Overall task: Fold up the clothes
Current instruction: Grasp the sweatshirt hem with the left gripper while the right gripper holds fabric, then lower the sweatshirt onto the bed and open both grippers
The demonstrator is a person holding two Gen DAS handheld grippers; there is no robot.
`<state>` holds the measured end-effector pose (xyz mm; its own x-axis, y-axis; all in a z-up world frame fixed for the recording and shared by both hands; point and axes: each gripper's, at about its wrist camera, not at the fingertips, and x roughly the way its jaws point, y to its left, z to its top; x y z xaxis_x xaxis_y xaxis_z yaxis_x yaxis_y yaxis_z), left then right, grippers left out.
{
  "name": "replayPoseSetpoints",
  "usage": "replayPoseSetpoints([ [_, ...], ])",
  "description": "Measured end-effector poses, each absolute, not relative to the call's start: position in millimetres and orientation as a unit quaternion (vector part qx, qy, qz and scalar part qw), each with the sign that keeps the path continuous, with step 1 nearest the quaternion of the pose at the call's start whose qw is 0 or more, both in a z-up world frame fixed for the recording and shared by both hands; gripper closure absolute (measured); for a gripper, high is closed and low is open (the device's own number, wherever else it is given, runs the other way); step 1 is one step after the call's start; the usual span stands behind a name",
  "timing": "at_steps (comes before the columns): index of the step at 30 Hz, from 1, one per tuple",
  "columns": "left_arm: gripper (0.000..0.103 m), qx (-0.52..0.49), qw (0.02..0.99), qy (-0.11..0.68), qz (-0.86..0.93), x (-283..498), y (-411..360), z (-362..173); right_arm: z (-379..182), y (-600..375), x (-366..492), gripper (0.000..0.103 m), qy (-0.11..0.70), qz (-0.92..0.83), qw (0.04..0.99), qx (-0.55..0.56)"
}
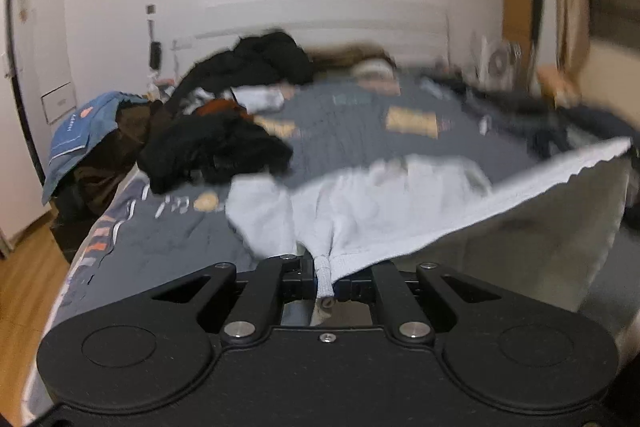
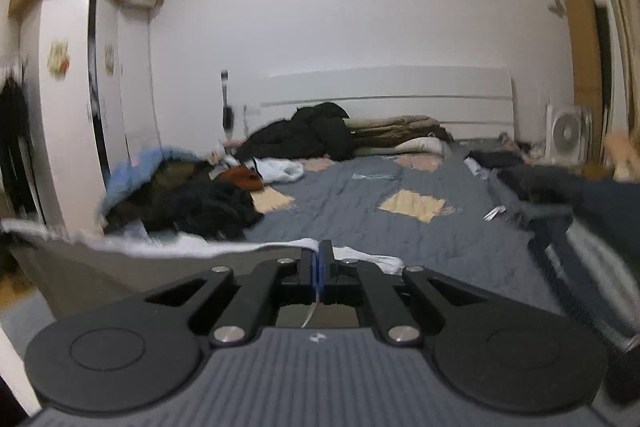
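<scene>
The left gripper (image 1: pixel 325 277) has its jaws squeezed tight on one corner of a light blue garment (image 1: pixel 360 211). A little bunch of the cloth pokes down between the two black fingers. From there the hem stretches up and away to the right side of the left wrist view, pulled into a straight line. The rest of the garment lies spread on the gray quilt (image 1: pixel 348 131) of the bed, close to the near edge.

The right gripper (image 2: pixel 319 267) also has its jaws pressed together, with a thin bit of the same light blue garment (image 2: pixel 224 247) caught between the blue pads. The hem runs off to the left in that view, and it looks blurry.

Farther back on the quilt is a pile of black clothes (image 1: pixel 216 151), with a blue cloth (image 1: pixel 80 135) hanging over a dark heap at the left edge of the bed. Another black heap (image 2: pixel 308 135) sits near the white headboard (image 2: pixel 384 99). A small white fan (image 2: pixel 566 137) stands at the right of the bed, and a white wardrobe (image 2: pixel 68 99) stands at the left
</scene>
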<state>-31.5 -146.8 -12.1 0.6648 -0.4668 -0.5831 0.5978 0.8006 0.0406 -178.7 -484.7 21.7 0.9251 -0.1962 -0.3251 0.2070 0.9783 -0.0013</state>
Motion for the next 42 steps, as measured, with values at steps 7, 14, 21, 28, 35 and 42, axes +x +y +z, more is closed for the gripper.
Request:
replayPoseSetpoints([
  [7,0.094,0.195,0.846,0.388,-0.309,-40,-155,-83,-77,-485,-154,0.102,0.355,-0.078,0.931,-0.024],
  [14,0.043,0.200,0.825,0.399,-0.346,-38,-161,-89,-95,-488,-178,0.080,0.434,-0.051,0.898,0.055],
  [21,0.019,0.110,0.863,0.304,-0.387,-21,-190,-62,-46,-527,-184,0.051,0.320,-0.098,0.937,0.103],
  [28,0.019,0.058,0.879,0.257,-0.396,12,-236,-72,-86,-545,-79,0.051,0.322,-0.153,0.934,0.004],
  [35,0.019,0.039,0.882,0.287,-0.371,55,-279,-117,-117,-569,-20,0.051,0.334,-0.151,0.930,0.003],
  [42,0.020,0.046,0.883,0.311,-0.349,65,-276,-141,-124,-602,4,0.100,0.327,-0.177,0.928,0.018],
])
